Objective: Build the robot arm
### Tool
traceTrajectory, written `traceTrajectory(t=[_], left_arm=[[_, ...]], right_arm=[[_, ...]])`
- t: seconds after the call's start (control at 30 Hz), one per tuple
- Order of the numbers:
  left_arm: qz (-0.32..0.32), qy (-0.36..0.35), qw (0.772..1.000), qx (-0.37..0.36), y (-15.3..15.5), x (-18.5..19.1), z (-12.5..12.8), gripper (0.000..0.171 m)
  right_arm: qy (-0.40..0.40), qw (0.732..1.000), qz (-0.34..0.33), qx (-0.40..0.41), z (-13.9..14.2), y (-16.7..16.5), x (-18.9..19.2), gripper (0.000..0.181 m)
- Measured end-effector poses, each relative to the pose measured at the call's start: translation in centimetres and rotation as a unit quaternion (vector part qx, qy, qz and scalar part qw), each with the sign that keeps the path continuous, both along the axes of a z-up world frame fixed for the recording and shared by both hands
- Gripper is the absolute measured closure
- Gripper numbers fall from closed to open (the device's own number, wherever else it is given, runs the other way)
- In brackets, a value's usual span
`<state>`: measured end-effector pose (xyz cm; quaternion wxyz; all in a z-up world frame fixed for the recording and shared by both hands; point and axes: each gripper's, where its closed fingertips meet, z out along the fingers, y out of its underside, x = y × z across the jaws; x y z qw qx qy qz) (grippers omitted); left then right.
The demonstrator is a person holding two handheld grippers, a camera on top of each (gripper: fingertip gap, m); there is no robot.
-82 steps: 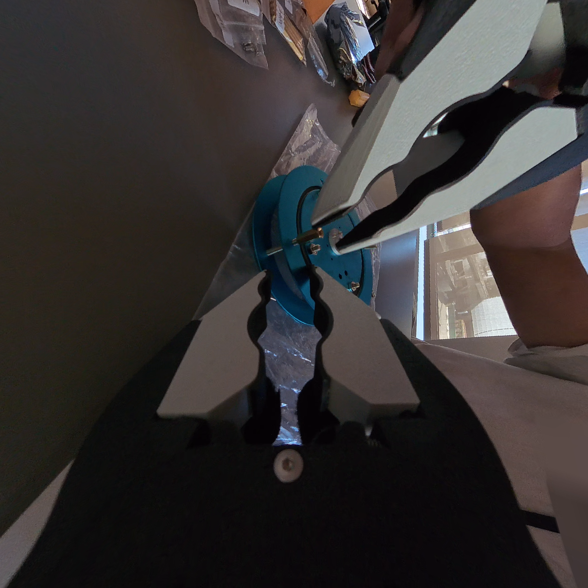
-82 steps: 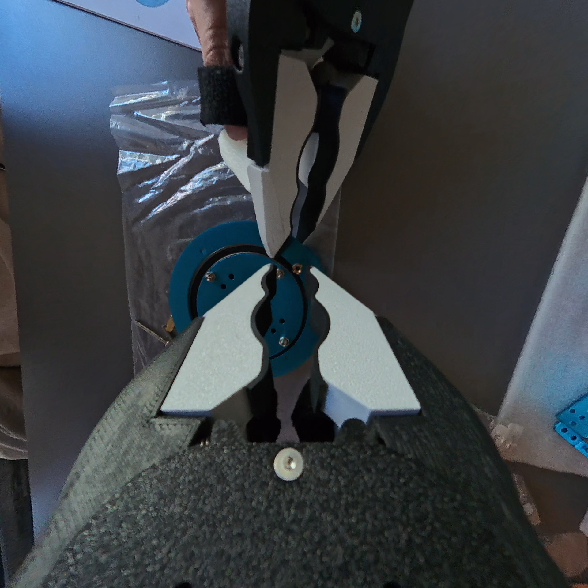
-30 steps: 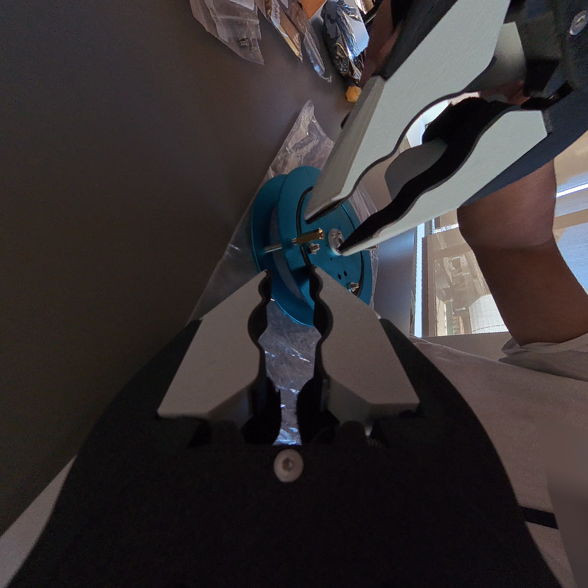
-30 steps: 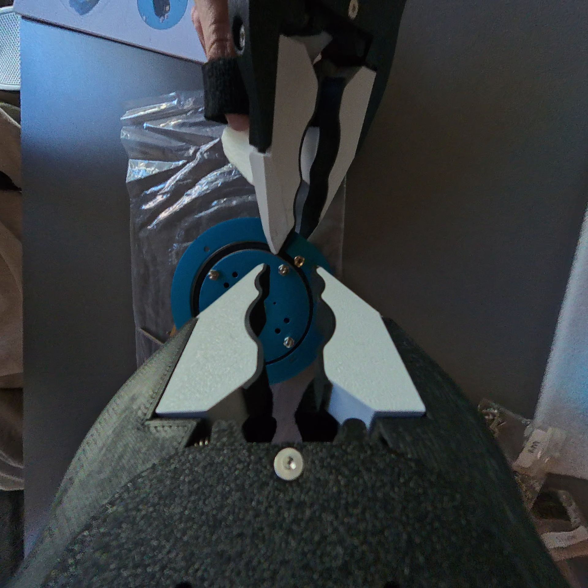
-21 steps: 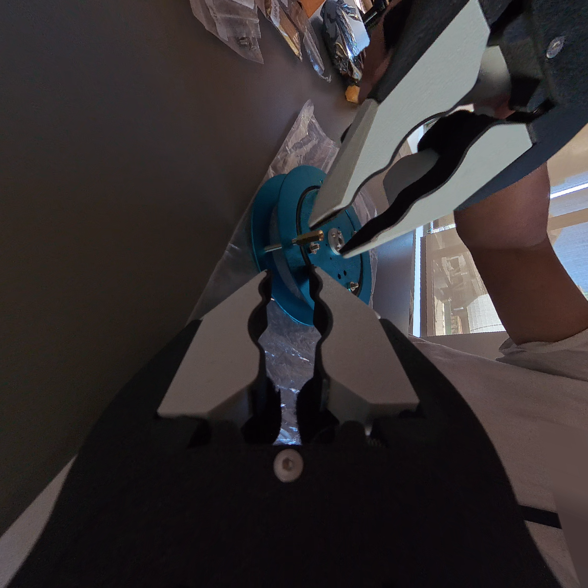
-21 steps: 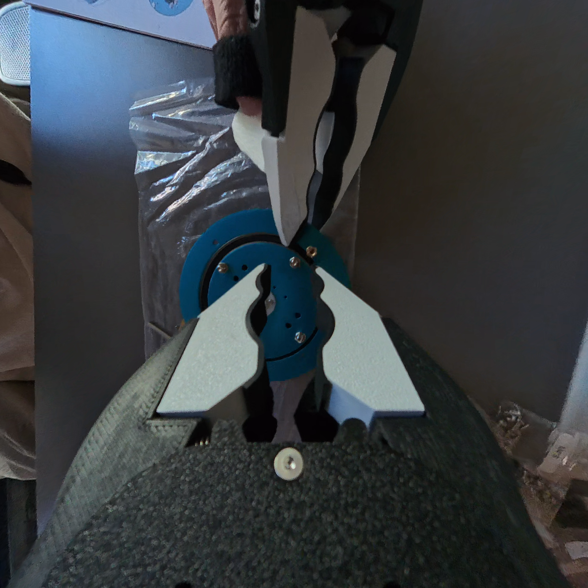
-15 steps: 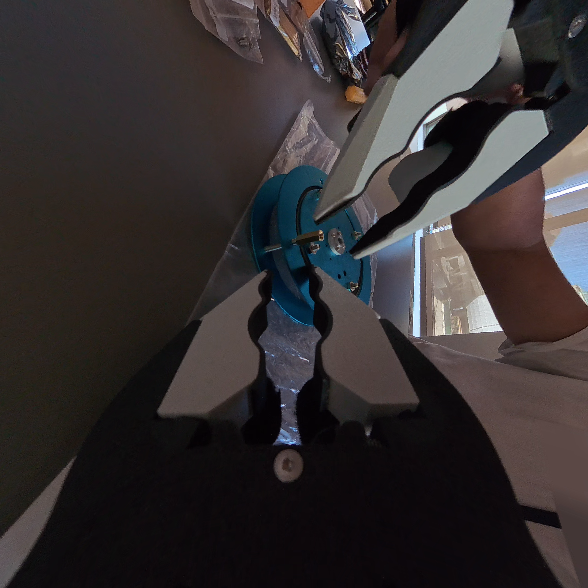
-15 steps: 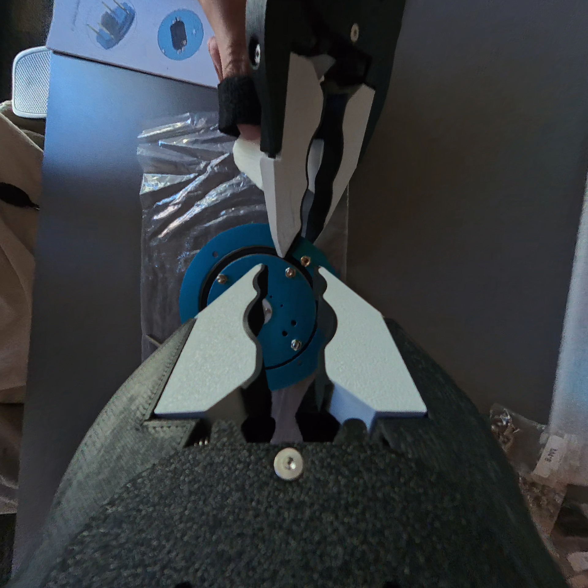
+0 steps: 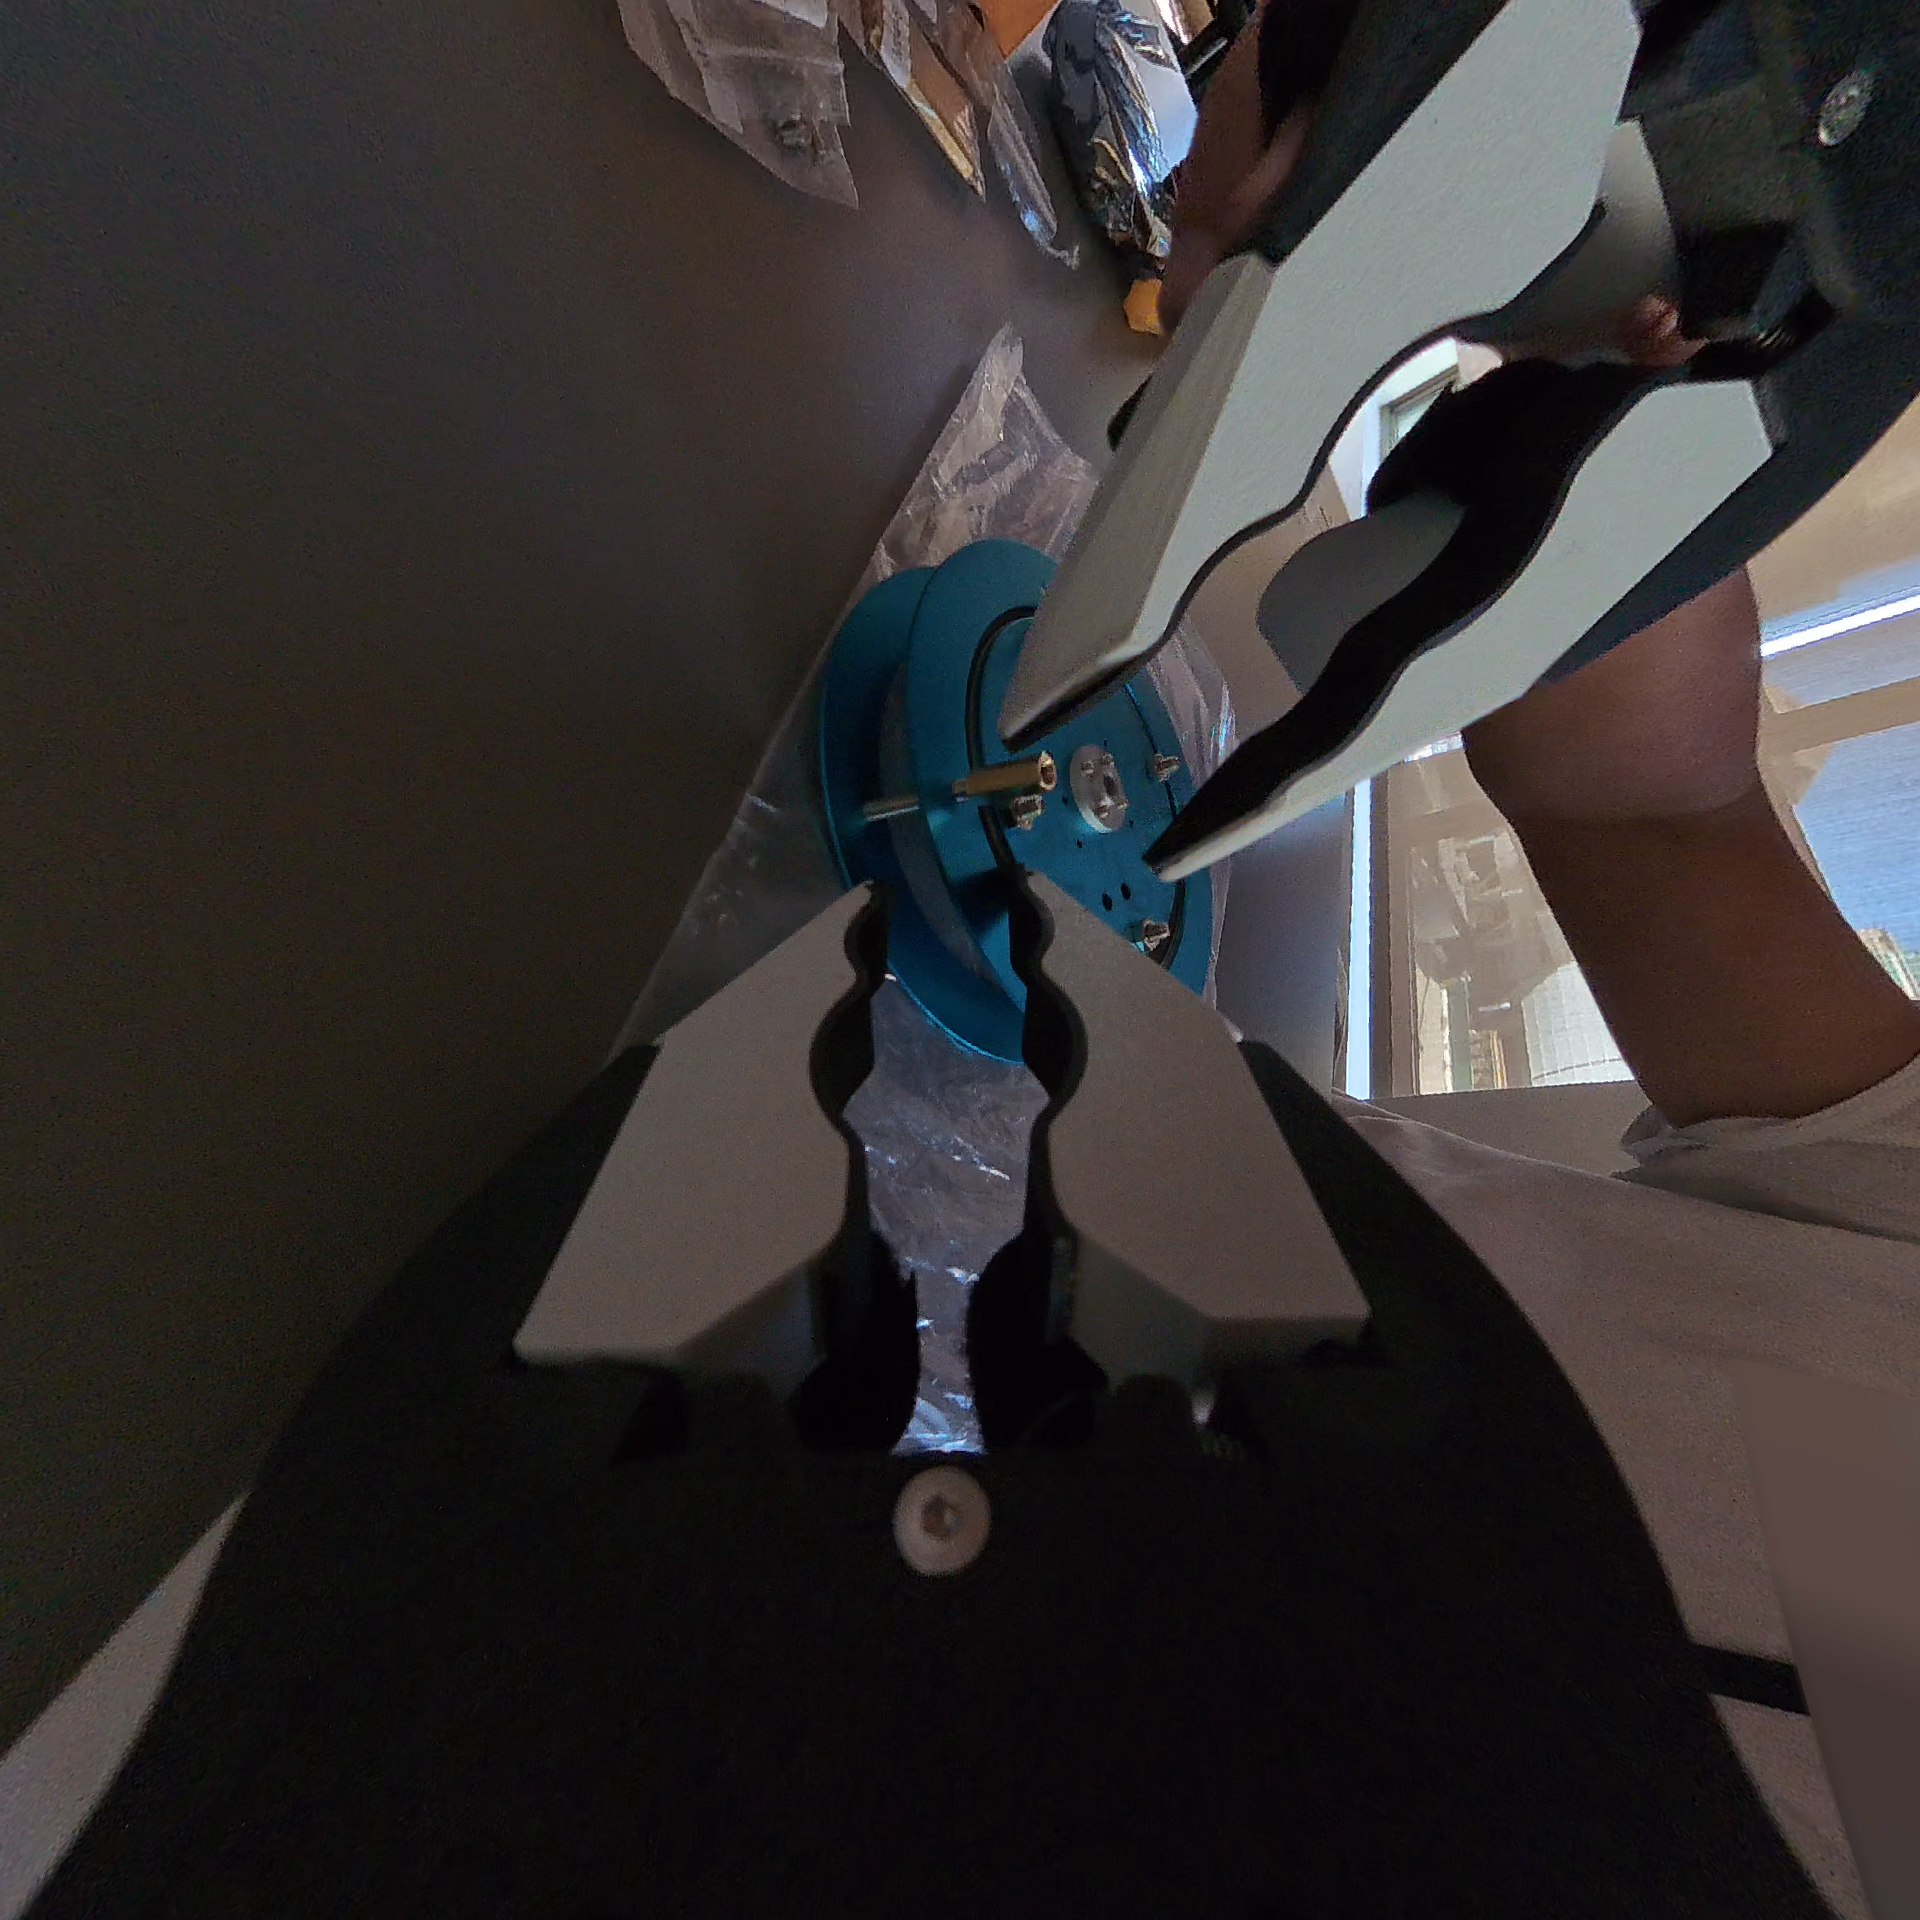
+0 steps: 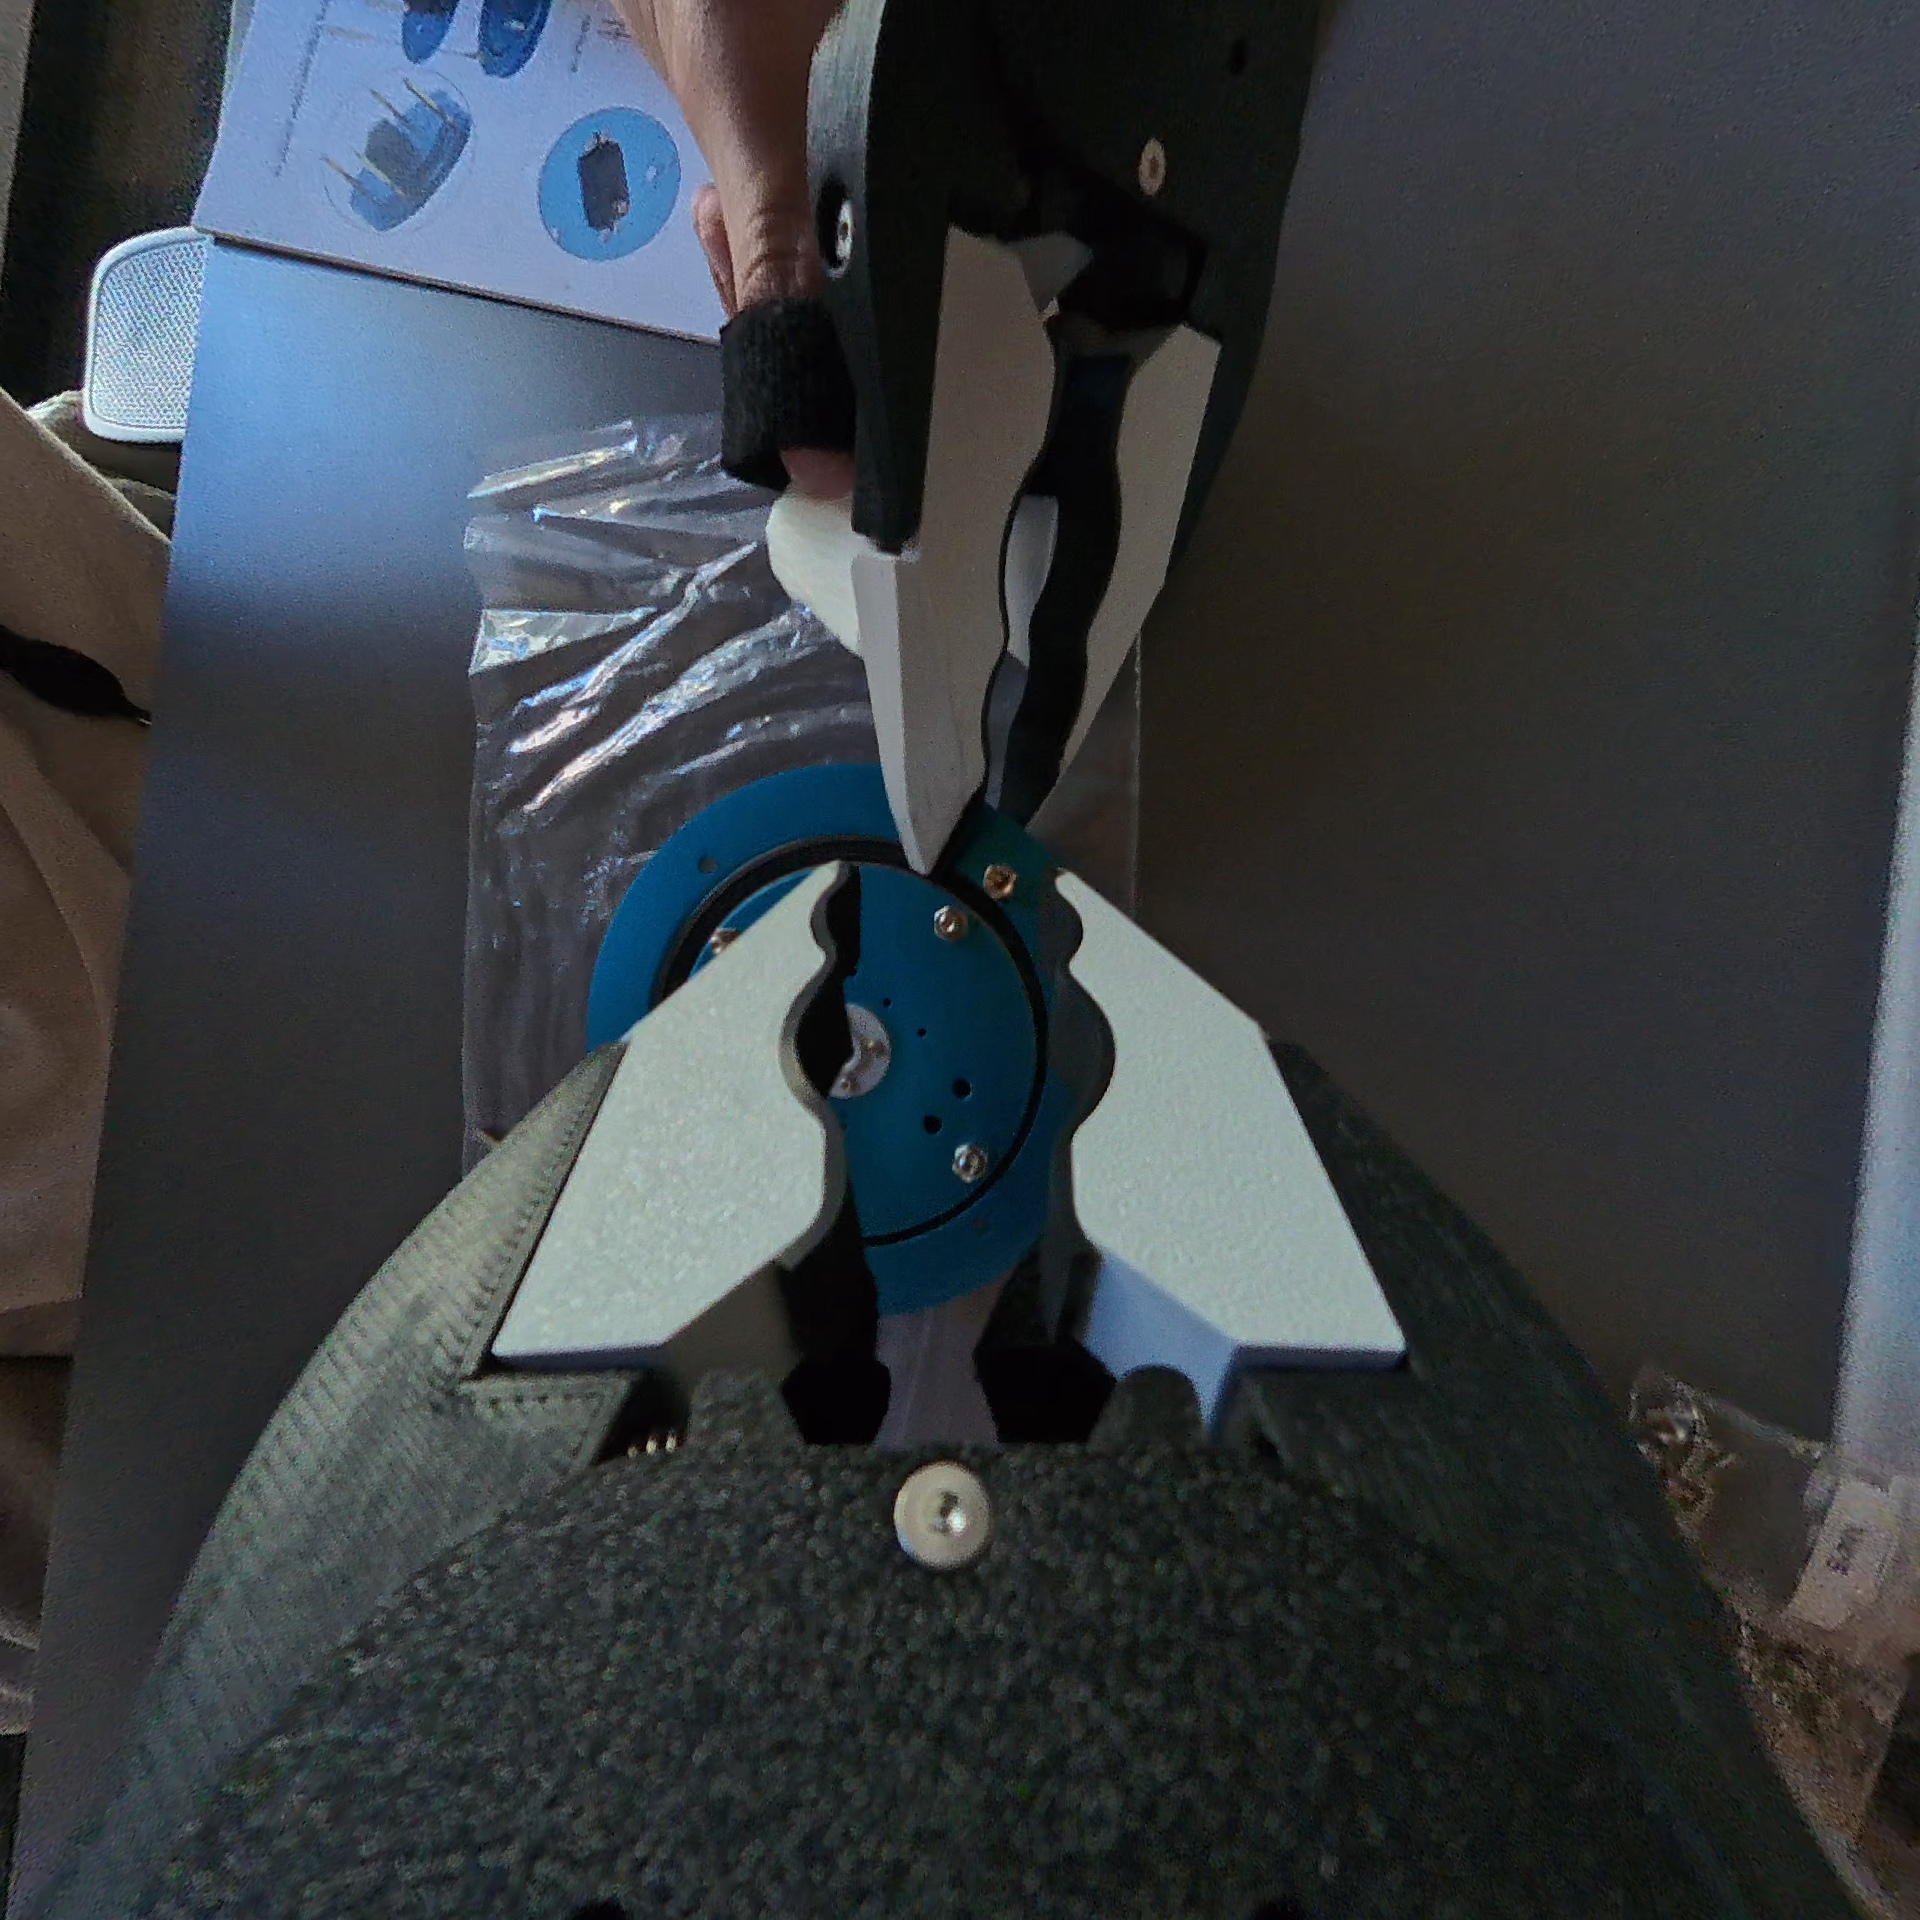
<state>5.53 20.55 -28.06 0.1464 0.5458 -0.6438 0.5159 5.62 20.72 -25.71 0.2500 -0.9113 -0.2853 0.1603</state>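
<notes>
Blue disc assembly [image 10: 940, 1049]: two stacked round blue plates with a black ring between the outer flange and the inner plate, a silver hub at the centre and small screws around it. It lies on a clear plastic bag [image 10: 623, 665] on the dark grey tabletop [image 10: 1507, 727], in the middle of both views.

Brass standoff [image 9: 1003, 779]: in the left wrist view it sticks out from the assembly at about 9 o'clock of the hub.

Left gripper [image 9: 951, 899]: its fingers are clamped on the edge of the blue plates, one on each face. In the right wrist view it comes in from 12 o'clock, its tips meeting the rim.

Right gripper [image 10: 948, 881]: jaws apart, gripping nothing, with the inner plate showing in the gap. In the left wrist view it reaches in from 2 o'clock, one tip on the black ring and the other at the far edge of the inner plate.

Hand [image 10: 764, 223]: a person's hand holds the left gripper, one finger through a black strap.

Printed box [image 10: 457, 166]: white with blue pictures, at 11 o'clock in the right wrist view.

Small bagged parts [image 9: 748, 94]: at 12 o'clock in the left wrist view, well apart from the disc.
</notes>
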Motion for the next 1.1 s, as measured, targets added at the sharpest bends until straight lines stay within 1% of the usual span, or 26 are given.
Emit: traceTrajectory(t=[0.1,0.17,0.27,0.3,0.37,0.43,0.53,0.6,0.7,0.77,0.87,0.97,1.03,1.1], left_arm=[[0.000,0.000,1.000,0.000,0.0,0.0,0.0,0.150],[-0.001,0.001,1.000,-0.001,0.0,0.0,0.0,0.150],[-0.001,0.001,1.000,-0.001,0.0,0.0,0.0,0.150],[-0.001,0.001,1.000,-0.001,0.0,0.0,0.0,0.150],[-0.001,0.001,1.000,-0.001,0.0,0.0,0.0,0.150],[-0.001,0.001,1.000,-0.001,0.0,0.0,0.0,0.150],[-0.001,0.001,1.000,-0.001,0.0,0.0,0.0,0.150],[-0.001,0.002,1.000,-0.003,0.0,0.0,0.0,0.150],[-0.002,0.001,1.000,-0.002,0.0,0.0,0.0,0.150],[-0.002,0.001,1.000,-0.002,0.0,0.0,0.0,0.150],[-0.002,0.001,1.000,-0.002,-0.1,0.0,0.0,0.150],[-0.002,0.001,1.000,-0.001,0.0,0.0,0.0,0.150],[-0.002,0.001,1.000,-0.002,0.0,0.0,0.0,0.150],[-0.003,0.001,1.000,-0.002,-0.1,0.0,0.0,0.150]], right_arm=[[-0.002,1.000,0.011,-0.026,-0.8,0.1,-0.6,0.148],[-0.007,1.000,0.006,-0.026,-0.9,-0.2,-0.4,0.146],[-0.006,0.999,0.001,-0.040,-0.8,-1.5,0.1,0.155],[-0.001,0.999,-0.003,-0.039,-0.7,-1.8,0.3,0.155],[0.008,1.000,-0.009,-0.022,-0.2,-1.4,0.3,0.153],[0.008,1.000,-0.009,-0.002,0.2,-0.5,0.1,0.147],[0.005,1.000,0.002,-0.008,-0.2,0.3,-0.5,0.143],[0.010,1.000,0.007,-0.023,-0.6,0.0,-0.8,0.145],[0.005,1.000,-0.001,-0.016,-0.5,-0.6,-0.5,0.142],[0.003,1.000,0.002,-0.019,-0.5,-1.3,-0.2,0.151],[0.012,1.000,-0.008,-0.003,-0.2,-0.7,-0.1,0.148],[0.016,1.000,0.000,-0.003,-0.6,0.1,-0.7,0.143],[0.012,1.000,0.005,-0.019,-1.1,0.0,-0.9,0.143],[0.007,1.000,-0.002,-0.017,-0.9,-0.4,-0.5,0.142]])
